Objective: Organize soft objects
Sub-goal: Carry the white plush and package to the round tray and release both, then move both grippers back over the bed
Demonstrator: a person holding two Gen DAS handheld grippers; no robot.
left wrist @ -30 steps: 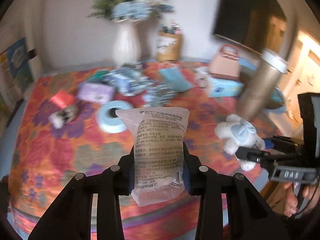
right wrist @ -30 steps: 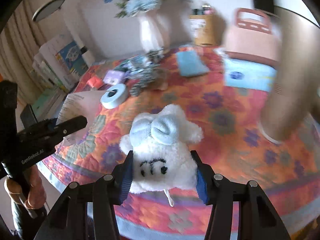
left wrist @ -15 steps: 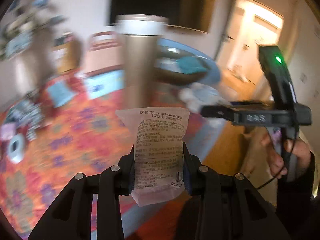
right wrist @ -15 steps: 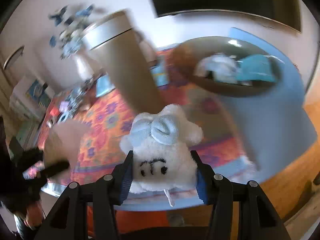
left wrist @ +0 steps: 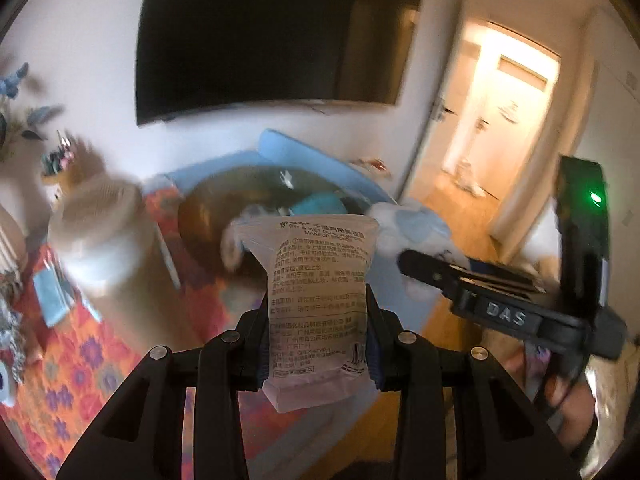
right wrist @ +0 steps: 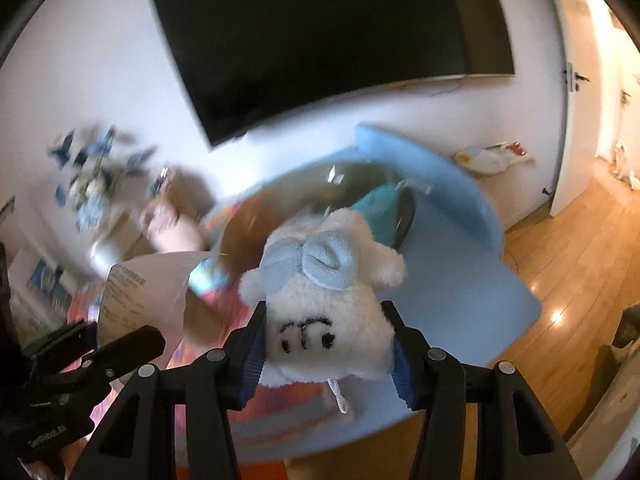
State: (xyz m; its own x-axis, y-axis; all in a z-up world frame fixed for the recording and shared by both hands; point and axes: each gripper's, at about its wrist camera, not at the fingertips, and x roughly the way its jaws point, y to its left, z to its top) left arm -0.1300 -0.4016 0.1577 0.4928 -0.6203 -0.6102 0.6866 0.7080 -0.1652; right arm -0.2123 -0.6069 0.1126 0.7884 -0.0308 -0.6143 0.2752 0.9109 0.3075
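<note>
My left gripper [left wrist: 318, 354] is shut on a clear packet of makeup sponges [left wrist: 318, 300] printed with black text, held upright between the blue pads. My right gripper [right wrist: 326, 354] is shut on a white plush toy [right wrist: 326, 300] with a pale blue bow and a stitched face. Both hang in the air in front of a round brown basket [left wrist: 208, 216] on a blue seat [right wrist: 452, 280]. The basket holds a teal item [left wrist: 318, 204] and other soft things. The right gripper [left wrist: 424, 266] shows at the right of the left wrist view, the left gripper [right wrist: 132, 346] at the lower left of the right wrist view.
A big black screen [right wrist: 320, 40] hangs on the white wall. A tall beige cylinder [left wrist: 96, 232] stands on the flowered orange cloth [left wrist: 60, 368] at left. Wooden floor [right wrist: 580, 280] and an open doorway [left wrist: 500, 120] lie to the right. A hand [left wrist: 568, 404] holds the right tool.
Both grippers have swung right and upward away from the cluttered flowered table, carrying the packet and the plush. The basket on the blue seat and the black screen have come into view.
</note>
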